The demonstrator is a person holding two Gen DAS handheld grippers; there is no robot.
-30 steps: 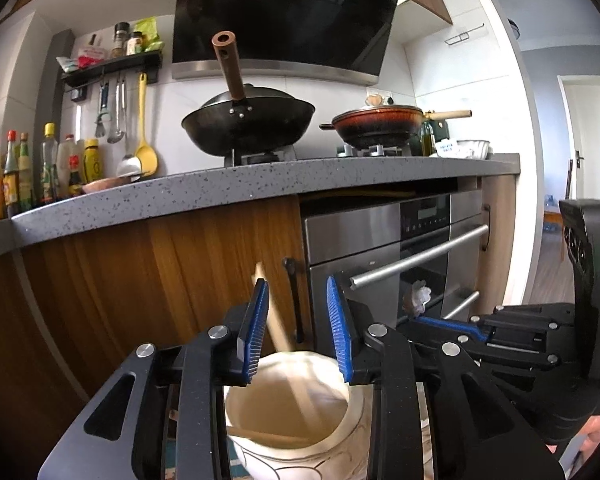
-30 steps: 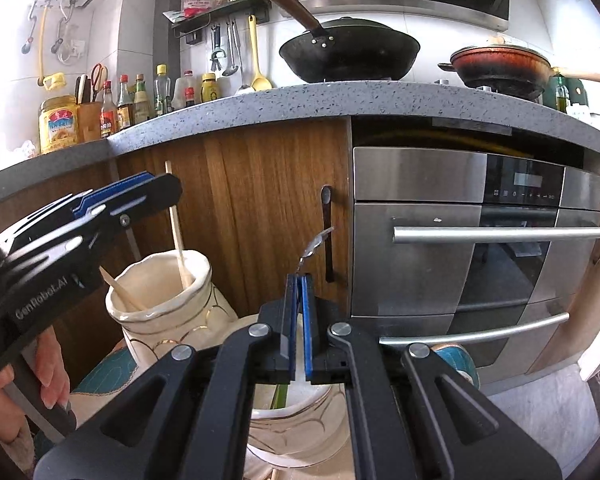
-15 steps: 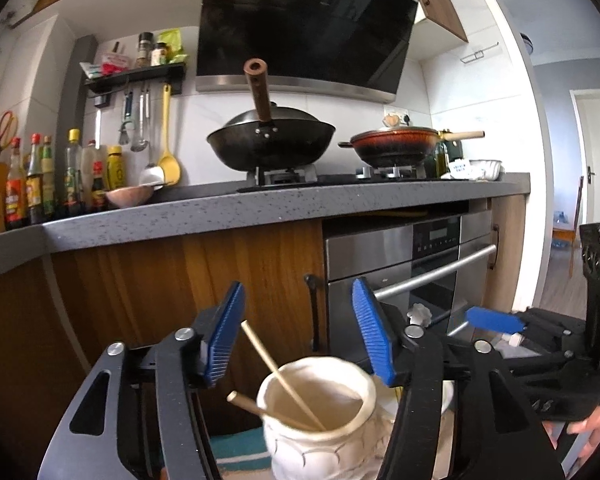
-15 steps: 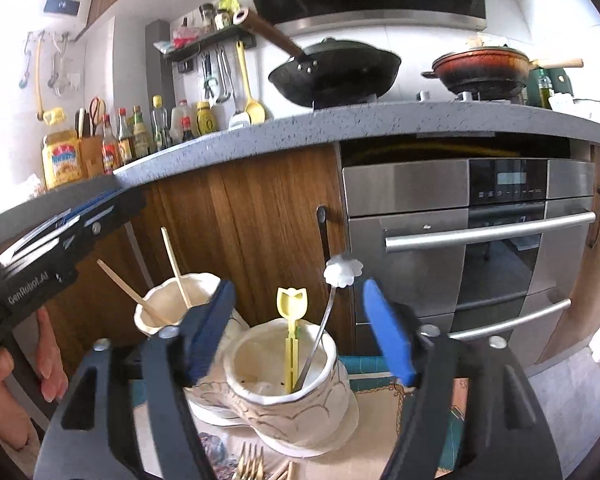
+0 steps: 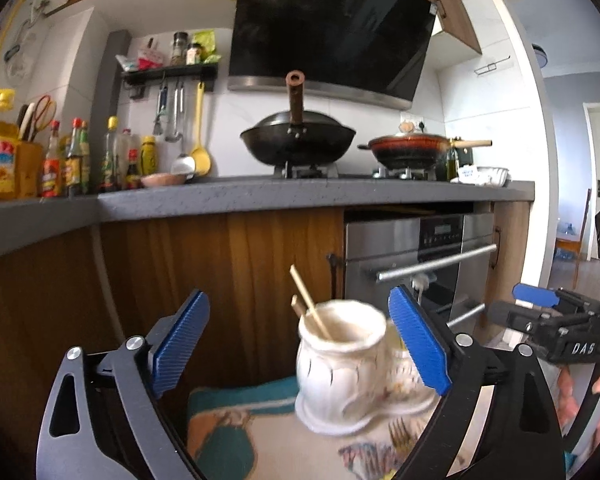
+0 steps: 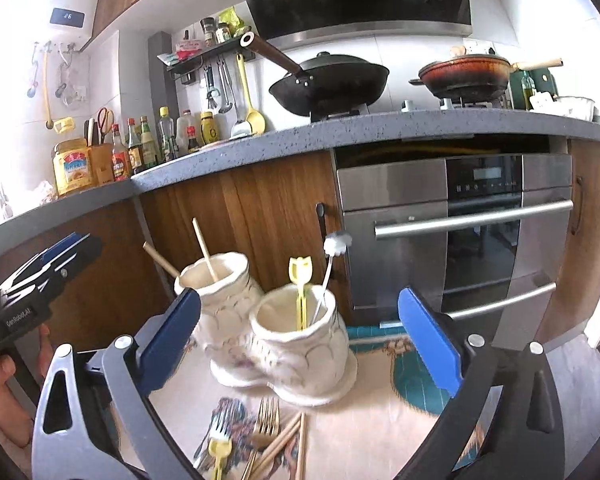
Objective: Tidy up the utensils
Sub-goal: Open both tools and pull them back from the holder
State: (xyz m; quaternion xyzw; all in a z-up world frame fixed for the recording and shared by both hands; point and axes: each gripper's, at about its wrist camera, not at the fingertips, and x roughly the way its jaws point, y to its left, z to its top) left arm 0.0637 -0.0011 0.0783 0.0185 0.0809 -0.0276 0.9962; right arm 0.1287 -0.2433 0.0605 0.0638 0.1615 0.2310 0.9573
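Two cream ceramic holders stand side by side on a patterned cloth. The left holder (image 5: 340, 344) (image 6: 216, 284) has two chopsticks (image 5: 310, 304) in it. A yellow fork (image 6: 300, 276) and a white flower-topped spoon (image 6: 336, 244) stand in the right holder (image 6: 300, 344). Loose forks and chopsticks (image 6: 268, 436) lie on the cloth in front. My left gripper (image 5: 298, 294) hangs short of the left holder, jaws opening, pads touching nothing. Short of the right holder, my right gripper (image 6: 300, 294) is also opening with nothing between its pads.
The cloth (image 6: 412, 376) has a teal border. Behind the holders are wooden cabinet doors (image 6: 260, 208) and a steel oven (image 6: 460, 220) under a grey counter (image 6: 340, 136). A black wok (image 6: 332, 80), a red pan and bottles sit on the counter. A hand holds each gripper.
Both grippers drew back from the holders and spread their jaws wide. The left let go of a chopstick into the left holder; the right left the flower-topped spoon in the right holder.
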